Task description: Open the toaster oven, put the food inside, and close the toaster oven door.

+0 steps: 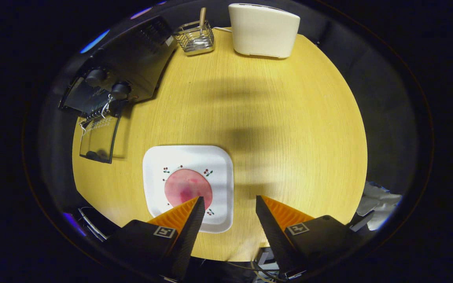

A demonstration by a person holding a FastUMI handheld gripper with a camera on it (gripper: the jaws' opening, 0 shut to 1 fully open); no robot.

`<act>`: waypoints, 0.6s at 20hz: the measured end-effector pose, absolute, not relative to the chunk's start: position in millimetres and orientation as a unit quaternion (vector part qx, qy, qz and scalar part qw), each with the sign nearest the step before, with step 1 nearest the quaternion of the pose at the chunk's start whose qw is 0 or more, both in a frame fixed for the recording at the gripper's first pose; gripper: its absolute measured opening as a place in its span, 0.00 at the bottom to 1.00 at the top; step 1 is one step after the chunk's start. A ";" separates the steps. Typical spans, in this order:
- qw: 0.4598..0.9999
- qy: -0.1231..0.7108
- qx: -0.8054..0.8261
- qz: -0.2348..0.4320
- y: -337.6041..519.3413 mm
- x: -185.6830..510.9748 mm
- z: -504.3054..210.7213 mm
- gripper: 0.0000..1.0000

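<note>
From above I see a white square plate [218, 169] on the wooden table [289, 118], with a round pink slice of food [185, 186] lying on it. My gripper [229, 197] is open and holds nothing. One of its fingertips [195, 208] hangs over the near edge of the food, the other over bare table beside the plate. Beyond the plate stands the black toaster oven [136, 59] with two knobs. Its glass door [98, 137] is folded down open toward the plate.
A cream-coloured appliance [264, 29] stands at the table's far edge. Beside it is a wire basket [196, 37] holding a wooden-handled utensil. Something white and crumpled [380, 204] lies off the table's edge near the fingers.
</note>
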State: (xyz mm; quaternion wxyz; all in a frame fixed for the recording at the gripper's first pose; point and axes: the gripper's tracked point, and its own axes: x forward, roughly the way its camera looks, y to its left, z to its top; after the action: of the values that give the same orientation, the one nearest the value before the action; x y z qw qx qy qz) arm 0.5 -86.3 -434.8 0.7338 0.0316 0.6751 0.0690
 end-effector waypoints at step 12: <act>0.727 0.670 0.099 0.114 -84.1 6.0 -452.2 0.06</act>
State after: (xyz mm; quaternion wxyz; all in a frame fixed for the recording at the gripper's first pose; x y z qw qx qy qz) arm 6.0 -84.1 -452.2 0.7270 0.0987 0.6700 0.1137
